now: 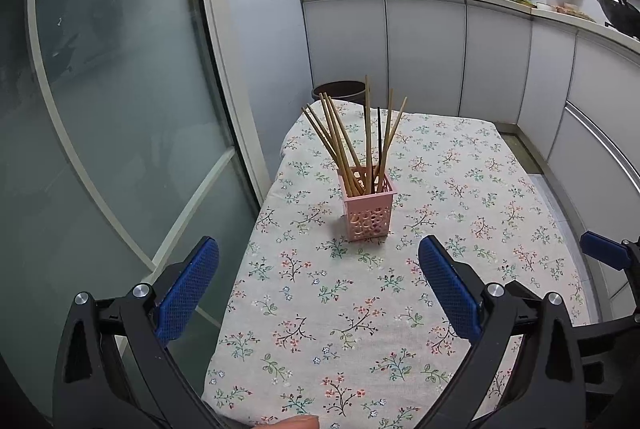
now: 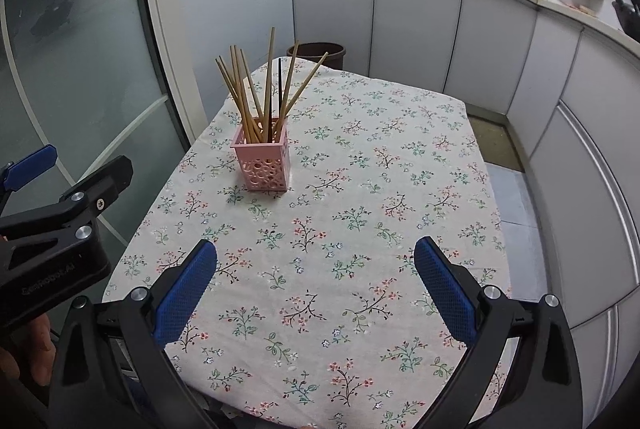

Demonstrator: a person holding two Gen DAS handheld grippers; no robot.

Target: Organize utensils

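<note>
Both grippers hover over the near end of a table covered in a floral tablecloth [image 1: 360, 329], each with its jaws spread wide and nothing between them. The left gripper [image 1: 318, 293] looks almost straight at the pink perforated holder [image 1: 368, 209], which stands upright ahead of and slightly right of its fingertip gap, well apart from the blue pads [image 1: 188, 293]. From the right gripper [image 2: 316, 289] the same holder [image 2: 262, 161] lies ahead and to the left, also well clear. The chopsticks [image 1: 352, 145], mostly pale bamboo with one dark stick among them, stand loosely in the holder and fan outward against its rim; the open-topped, square container keeps them upright while its perforations presumably let them drain. No loose utensil shows on the cloth, so by appearance the sorting is complete or nearly so, and the held-back, empty poses suit a pause rather than a grasp. Beyond the far table edge sits a dark bin [image 1: 340, 89]. The left gripper's body also appears at the left margin of the right wrist view [image 2: 60, 217], beside the right gripper and apart from it.
</note>
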